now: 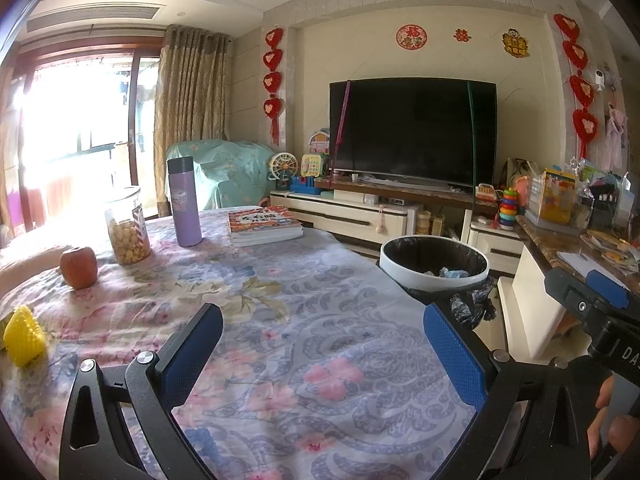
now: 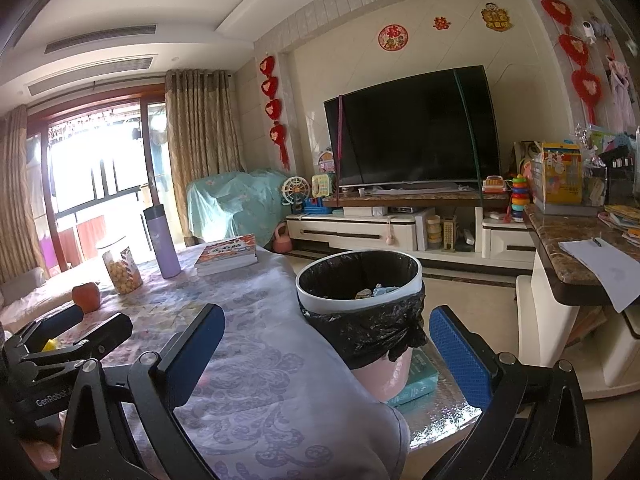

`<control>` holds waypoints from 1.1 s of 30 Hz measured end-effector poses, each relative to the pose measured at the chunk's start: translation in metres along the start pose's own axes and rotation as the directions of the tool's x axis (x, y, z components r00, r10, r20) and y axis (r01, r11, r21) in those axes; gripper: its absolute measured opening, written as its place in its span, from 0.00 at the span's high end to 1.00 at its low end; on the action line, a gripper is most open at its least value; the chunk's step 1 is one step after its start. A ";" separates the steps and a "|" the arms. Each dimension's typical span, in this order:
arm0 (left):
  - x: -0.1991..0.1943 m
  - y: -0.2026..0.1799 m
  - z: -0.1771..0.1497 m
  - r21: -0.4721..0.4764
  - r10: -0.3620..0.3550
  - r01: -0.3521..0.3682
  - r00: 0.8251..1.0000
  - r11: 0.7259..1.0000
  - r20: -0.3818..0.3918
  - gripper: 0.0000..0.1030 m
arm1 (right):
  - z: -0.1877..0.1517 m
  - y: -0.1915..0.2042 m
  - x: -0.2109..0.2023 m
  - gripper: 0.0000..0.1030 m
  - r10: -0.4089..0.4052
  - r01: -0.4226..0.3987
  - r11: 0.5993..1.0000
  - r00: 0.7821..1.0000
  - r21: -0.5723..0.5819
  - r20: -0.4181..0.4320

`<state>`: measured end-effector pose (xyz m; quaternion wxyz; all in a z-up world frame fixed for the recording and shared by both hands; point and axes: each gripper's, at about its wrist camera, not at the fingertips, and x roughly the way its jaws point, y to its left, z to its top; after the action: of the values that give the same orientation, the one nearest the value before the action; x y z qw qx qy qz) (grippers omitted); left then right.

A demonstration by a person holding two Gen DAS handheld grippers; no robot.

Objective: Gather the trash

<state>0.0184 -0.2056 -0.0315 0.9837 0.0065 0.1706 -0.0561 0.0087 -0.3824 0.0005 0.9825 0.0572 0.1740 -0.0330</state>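
Observation:
A yellow foam fruit net [image 1: 24,336] lies on the floral tablecloth [image 1: 320,300] at the far left, near a red apple [image 1: 79,266]. My left gripper [image 1: 324,360] hovers open over bare cloth with nothing between its fingers. The trash bin [image 1: 434,264], white-rimmed with a black liner, stands past the table's right edge and holds some crumpled scraps [image 2: 376,292]. My right gripper [image 2: 328,356] is open and empty, with the bin [image 2: 360,280] just ahead of it. In the right wrist view the left gripper [image 2: 96,320] partly hides the yellow net [image 2: 50,345].
On the far part of the table stand a snack jar [image 1: 127,232], a purple thermos [image 1: 183,202] and a stack of books [image 1: 264,225]. A marble counter [image 2: 568,248] with papers juts in at the right. Beyond are the TV stand [image 2: 360,232] and a television.

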 end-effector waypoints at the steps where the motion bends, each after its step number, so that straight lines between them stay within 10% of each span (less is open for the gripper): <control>1: 0.000 -0.001 0.000 0.000 0.000 0.000 1.000 1.000 0.000 0.02 | 0.000 0.000 0.000 0.00 0.001 -0.001 1.000 1.000 0.001 0.000; 33: 0.007 0.006 -0.004 0.004 0.000 0.000 1.000 1.000 -0.021 0.02 | 0.000 0.001 0.000 0.00 0.032 -0.032 0.999 0.999 0.025 -0.010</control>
<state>0.0241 -0.2007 -0.0372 0.9819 0.0093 0.1807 -0.0564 0.0091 -0.3810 0.0004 0.9813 0.0724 0.1775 -0.0191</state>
